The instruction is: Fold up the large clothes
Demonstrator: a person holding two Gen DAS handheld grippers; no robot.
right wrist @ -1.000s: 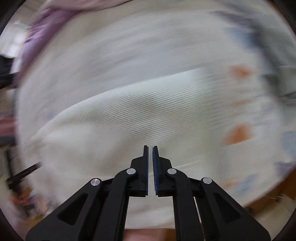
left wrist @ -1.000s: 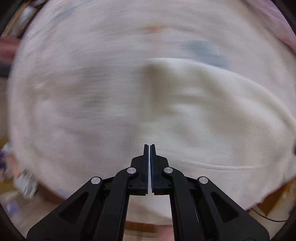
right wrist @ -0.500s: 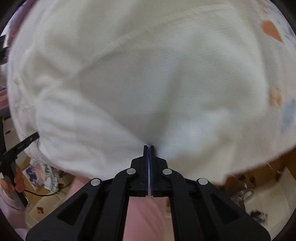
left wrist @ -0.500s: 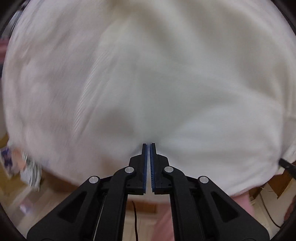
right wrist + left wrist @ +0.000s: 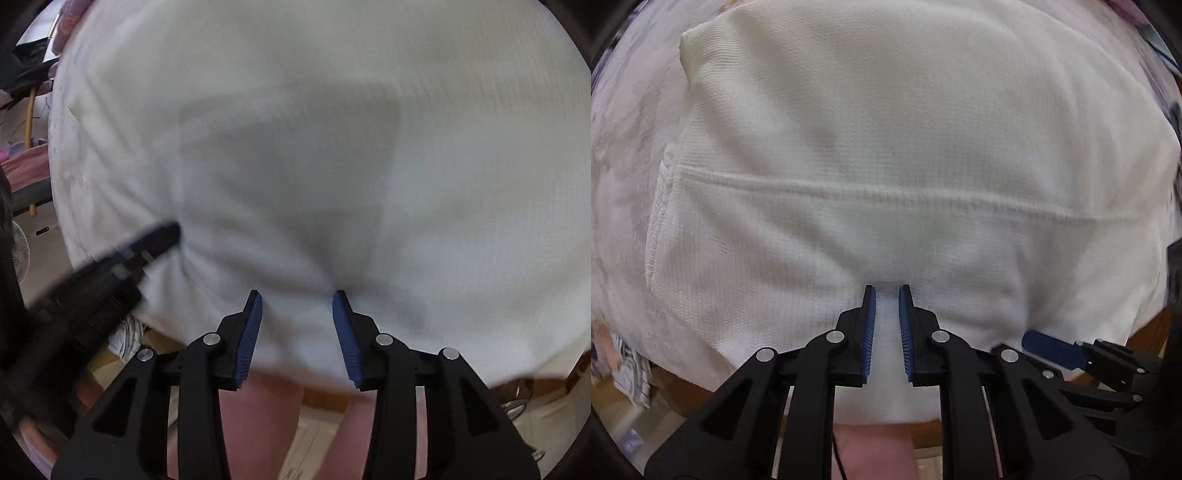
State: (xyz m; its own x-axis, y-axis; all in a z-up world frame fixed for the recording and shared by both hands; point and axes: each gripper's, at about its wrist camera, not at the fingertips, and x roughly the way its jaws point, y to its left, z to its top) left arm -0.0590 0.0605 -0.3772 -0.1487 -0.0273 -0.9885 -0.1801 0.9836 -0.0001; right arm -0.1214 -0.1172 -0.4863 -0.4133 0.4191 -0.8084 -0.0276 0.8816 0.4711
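Observation:
A large white knit garment [image 5: 886,147] lies folded over itself, with a seam running across it, and it fills both views [image 5: 295,147]. My left gripper [image 5: 886,290] points straight down at its near edge. Its jaws are opening, a narrow gap apart, with white cloth lying between the pads. My right gripper [image 5: 297,295] is just to the right on the same edge. Its jaws are also opening, and wider, over cloth the pads do not press. Each gripper shows in the other's view: the right gripper [image 5: 1051,349] at the lower right, the left gripper [image 5: 155,240] blurred at the left.
A pale patterned cover [image 5: 613,147] lies under the garment on the left. A wooden edge [image 5: 1145,332] borders the surface near me. The person's pink-clad legs [image 5: 258,417] stand below it. Striped cloth [image 5: 631,369] lies on the floor at the left, and a fan [image 5: 18,251] stands further left.
Both grippers, shut on the white fabric half a second ago, have carried its edge down onto the garment. Their jaws have since parted, the right wider than the left.

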